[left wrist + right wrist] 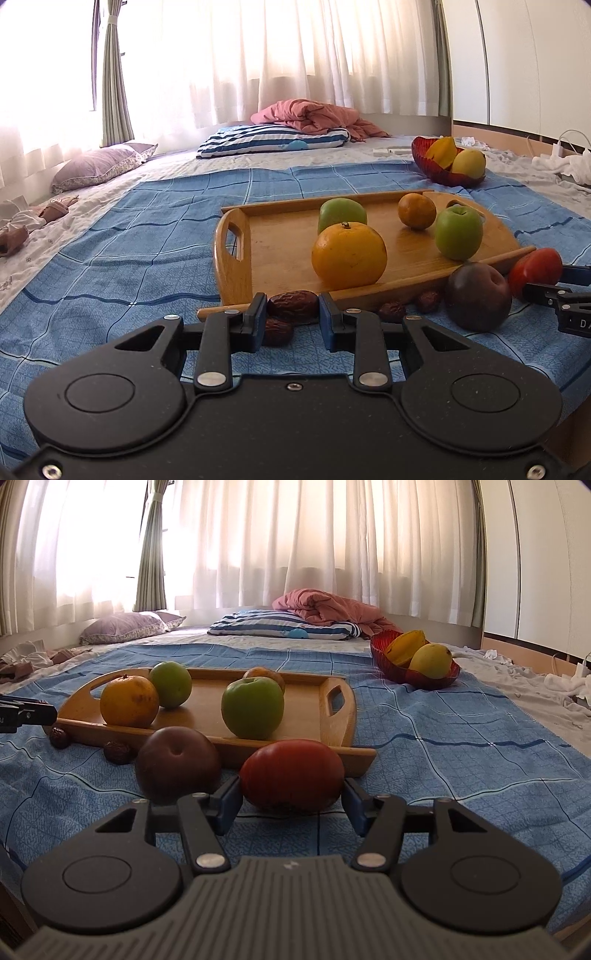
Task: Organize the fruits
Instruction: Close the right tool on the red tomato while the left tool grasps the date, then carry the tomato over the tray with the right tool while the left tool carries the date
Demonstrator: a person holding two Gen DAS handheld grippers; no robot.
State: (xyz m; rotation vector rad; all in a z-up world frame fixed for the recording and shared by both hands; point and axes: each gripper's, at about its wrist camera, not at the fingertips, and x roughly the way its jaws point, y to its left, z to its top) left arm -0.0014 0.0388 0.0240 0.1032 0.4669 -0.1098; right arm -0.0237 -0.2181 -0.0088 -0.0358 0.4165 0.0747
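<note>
- Our left gripper [291,314] pinches a date [293,305]: light, wrinkled, squashy, so we hold it mid-body.
- Our right gripper [291,805] clasps the tomato [291,774]: smooth, bruisable.

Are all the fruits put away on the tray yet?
Not yet. Two oranges and two green apples sit on the wooden tray. The left gripper pinches a dried date; the right gripper clasps a red fruit. The dark plum and other dates lie on the blue cloth.
</note>
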